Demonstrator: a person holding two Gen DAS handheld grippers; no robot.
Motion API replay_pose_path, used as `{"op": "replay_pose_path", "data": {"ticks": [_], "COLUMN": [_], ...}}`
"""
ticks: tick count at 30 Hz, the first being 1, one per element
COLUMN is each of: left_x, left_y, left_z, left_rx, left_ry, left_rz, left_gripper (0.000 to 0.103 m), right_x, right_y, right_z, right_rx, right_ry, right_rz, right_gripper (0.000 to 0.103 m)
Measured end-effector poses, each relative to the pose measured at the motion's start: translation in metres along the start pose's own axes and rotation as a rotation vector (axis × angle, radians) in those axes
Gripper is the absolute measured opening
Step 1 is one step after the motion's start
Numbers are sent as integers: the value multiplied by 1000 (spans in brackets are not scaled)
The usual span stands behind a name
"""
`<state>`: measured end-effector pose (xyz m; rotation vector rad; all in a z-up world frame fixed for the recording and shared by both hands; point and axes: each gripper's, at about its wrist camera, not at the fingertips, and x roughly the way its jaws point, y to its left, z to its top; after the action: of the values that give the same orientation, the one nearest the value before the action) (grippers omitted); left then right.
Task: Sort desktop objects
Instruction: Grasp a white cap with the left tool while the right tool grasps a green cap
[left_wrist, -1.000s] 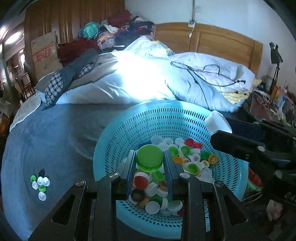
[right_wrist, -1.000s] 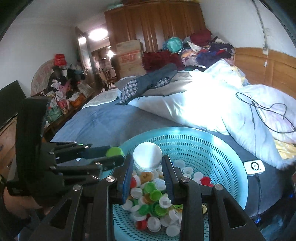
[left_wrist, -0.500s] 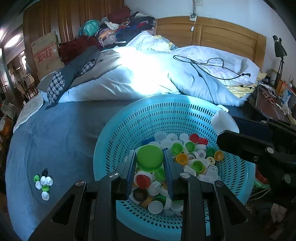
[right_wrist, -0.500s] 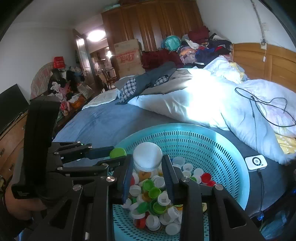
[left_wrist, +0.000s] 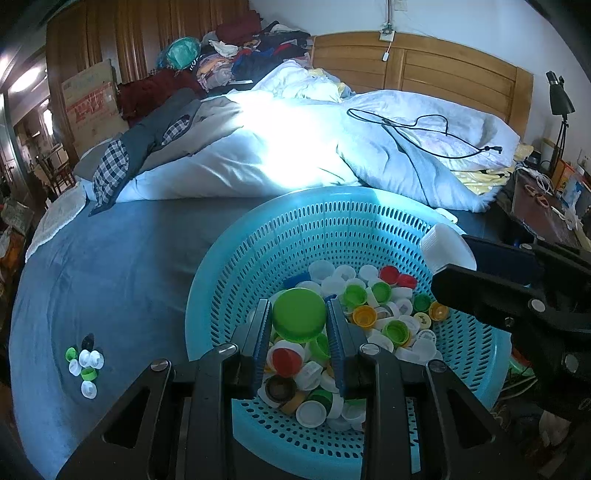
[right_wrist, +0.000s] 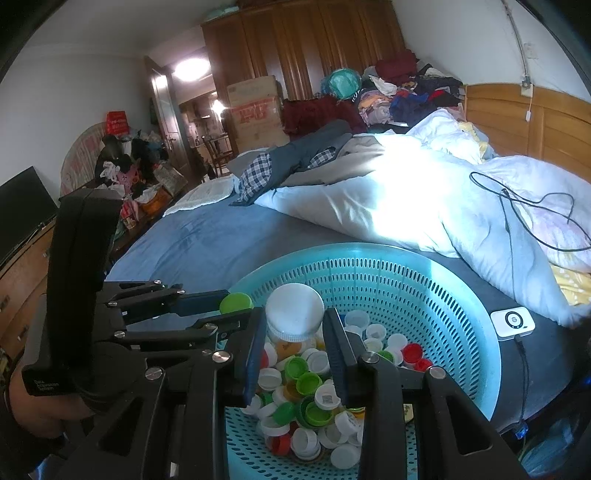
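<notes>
A turquoise perforated basket (left_wrist: 258, 258) (right_wrist: 424, 295) on the bed holds several loose bottle caps, white, green, red and orange. My left gripper (left_wrist: 299, 325) is shut on a large green cap (left_wrist: 299, 314) and holds it above the pile; it shows from the side in the right wrist view (right_wrist: 236, 302). My right gripper (right_wrist: 295, 332) is shut on a large white cap (right_wrist: 294, 308) above the basket; it shows at the right in the left wrist view (left_wrist: 447, 251). A small group of white, green and black caps (left_wrist: 85, 363) lies on the blue sheet left of the basket.
A white duvet (left_wrist: 277, 155) with a black cable (left_wrist: 413, 125) lies behind the basket. A small white device (right_wrist: 511, 322) sits on the sheet right of the basket. A dark bedside table (left_wrist: 535, 206) stands at the right. Clothes are piled by the headboard.
Both grippers have lifted slightly and drawn back with their caps still held; the basket sits lower and farther in both views. The grips have not changed.
</notes>
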<state>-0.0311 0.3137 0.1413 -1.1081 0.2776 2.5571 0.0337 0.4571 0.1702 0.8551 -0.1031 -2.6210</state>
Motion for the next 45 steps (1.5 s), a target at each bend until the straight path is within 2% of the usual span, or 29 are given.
{"op": "replay_pose_path", "data": {"ticks": [9, 10, 11, 12, 13, 14, 16, 18, 21, 25, 29, 31, 34, 37, 42, 43, 45], "left_x": [2, 3, 5, 6, 6, 4, 3, 4, 9, 16, 23, 32, 49, 66, 81, 82, 79], "left_y": [0, -1, -2, -2, 0, 3, 16, 43, 102, 195, 270, 290, 298, 303, 318, 317, 315], "left_z": [-1, -1, -2, -4, -6, -9, -18, -31, -64, -122, -166, -175, -177, -172, -168, -169, -171], "left_rx": [1, 9, 14, 17, 16, 13, -10, -86, -224, -405, -562, -579, -539, -512, -522, -512, -498], "left_ry": [3, 5, 8, 9, 2, -11, -19, -16, -3, 43, 55, 66, 74, 93, 92, 93, 94], "left_rz": [-8, -12, -8, -1, 8, 19, 26, 24, 66, 163, 193, 172, 133, 137, 141, 140, 151], "left_gripper": [25, 26, 34, 41, 55, 58, 58, 58, 58, 58, 58, 58, 58, 58, 58, 56, 28], "right_x": [1, 2, 3, 1, 0, -1, 0, 2, 11, 27, 47, 58, 73, 86, 100, 105, 112], "right_y": [1, 1, 1, 1, 1, 1, 2, 7, 20, 44, 64, 73, 87, 101, 116, 121, 128], "right_z": [-3, -3, -3, -3, -4, -3, -3, -4, -4, -11, -17, -19, -21, -20, -19, -18, -17], "right_rx": [-2, -3, -4, -5, -5, -3, -5, -16, -38, -78, -113, -130, -150, -170, -198, -203, -211], "right_ry": [8, 10, 12, 3, -6, -9, -7, -2, 15, 51, 96, 119, 147, 169, 190, 197, 206], "right_rz": [-6, -11, -18, -34, -41, -43, -36, -24, 5, 50, 81, 95, 109, 121, 137, 143, 162], "right_gripper": [35, 38, 56, 69, 84, 85, 85, 85, 85, 85, 85, 85, 85, 85, 85, 85, 85]}}
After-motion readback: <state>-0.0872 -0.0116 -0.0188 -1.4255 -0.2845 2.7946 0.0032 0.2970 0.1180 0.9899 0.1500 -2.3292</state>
